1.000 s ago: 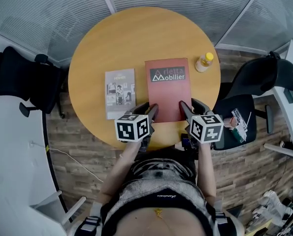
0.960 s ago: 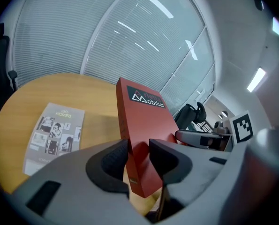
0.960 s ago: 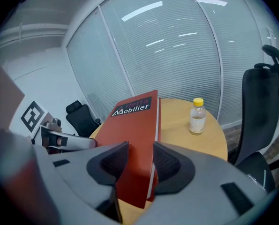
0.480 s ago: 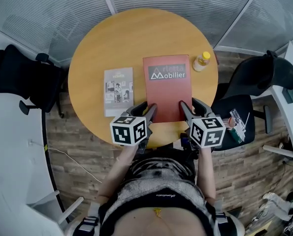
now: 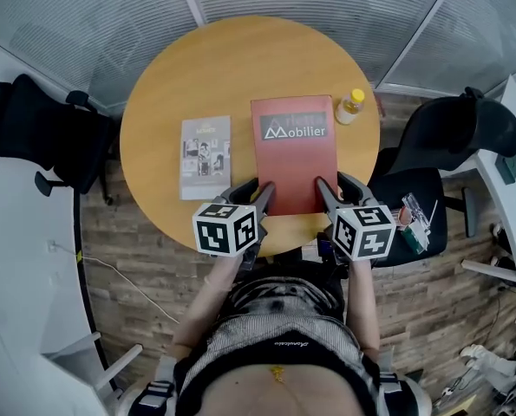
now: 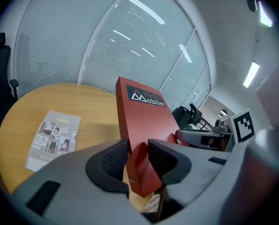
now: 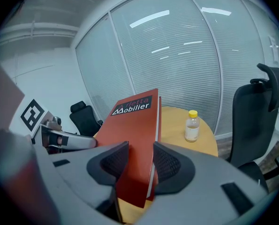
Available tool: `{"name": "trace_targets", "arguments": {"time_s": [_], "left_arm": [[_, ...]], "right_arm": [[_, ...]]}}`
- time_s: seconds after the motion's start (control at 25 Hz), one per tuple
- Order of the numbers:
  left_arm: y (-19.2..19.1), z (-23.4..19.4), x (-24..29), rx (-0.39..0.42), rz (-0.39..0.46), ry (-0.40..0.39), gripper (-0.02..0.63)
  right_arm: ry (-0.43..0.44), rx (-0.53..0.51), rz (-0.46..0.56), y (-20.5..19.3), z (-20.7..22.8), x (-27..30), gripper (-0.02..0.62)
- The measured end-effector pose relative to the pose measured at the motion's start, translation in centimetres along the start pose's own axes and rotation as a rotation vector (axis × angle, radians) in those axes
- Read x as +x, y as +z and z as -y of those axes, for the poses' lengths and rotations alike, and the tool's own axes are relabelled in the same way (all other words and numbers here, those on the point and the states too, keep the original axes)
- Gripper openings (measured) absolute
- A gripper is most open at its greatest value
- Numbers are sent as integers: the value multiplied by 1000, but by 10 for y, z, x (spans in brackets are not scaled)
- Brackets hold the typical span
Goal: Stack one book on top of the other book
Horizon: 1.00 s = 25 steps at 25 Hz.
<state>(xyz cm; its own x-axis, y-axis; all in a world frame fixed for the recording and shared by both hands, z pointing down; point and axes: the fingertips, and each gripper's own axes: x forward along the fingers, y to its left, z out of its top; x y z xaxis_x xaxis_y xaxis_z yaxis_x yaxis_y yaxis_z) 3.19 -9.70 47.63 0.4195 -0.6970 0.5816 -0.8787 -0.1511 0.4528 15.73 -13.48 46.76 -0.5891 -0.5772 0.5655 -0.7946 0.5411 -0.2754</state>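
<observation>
Grip: left hand-held gripper (image 5: 253, 191) and right hand-held gripper (image 5: 336, 185) were clamped on red book (image 5: 292, 159), left jaws just closing further; grey book (image 5: 205, 156) lay alongside on worktop (image 5: 240, 76).

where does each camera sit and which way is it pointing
Head view: on the person's head, looking steeply down at the round table; shows torso, forearms, left tongs and right tongs.
Left gripper view: rides the left tongs, looks along its jaws, which have just been closing on the red book, toward the blinds; grey booklet at left.
Right gripper view: rides the right tongs, jaws clamping the same book; bottle at right.
Shared: both gripper views show the red book and the other gripper.
</observation>
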Motion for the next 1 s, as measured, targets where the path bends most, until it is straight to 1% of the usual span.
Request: {"name": "trace_targets", "arguments": {"time_s": [0.16, 0.36, 0.64, 0.76, 0.92, 1.0], "left_arm": [[-4, 6, -2, -10, 16, 14, 130], [-7, 7, -7, -16, 39, 31, 130], [-5, -9, -15, -27, 35, 20, 130], [0, -24, -23, -21, 34, 12, 130], [8, -74, -58, -20, 24, -11, 130], [10, -83, -62, -15, 16, -14, 130]], "right_arm": [[11, -6, 0, -1, 1, -5, 172], [16, -40, 4, -2, -3, -9, 172], [2, -45, 4, 0, -19, -1, 172], [-15, -38, 8, 3, -34, 8, 172], [-38, -29, 7, 6, -89, 32, 172], [-43, -20, 7, 6, -98, 38, 172]]}}
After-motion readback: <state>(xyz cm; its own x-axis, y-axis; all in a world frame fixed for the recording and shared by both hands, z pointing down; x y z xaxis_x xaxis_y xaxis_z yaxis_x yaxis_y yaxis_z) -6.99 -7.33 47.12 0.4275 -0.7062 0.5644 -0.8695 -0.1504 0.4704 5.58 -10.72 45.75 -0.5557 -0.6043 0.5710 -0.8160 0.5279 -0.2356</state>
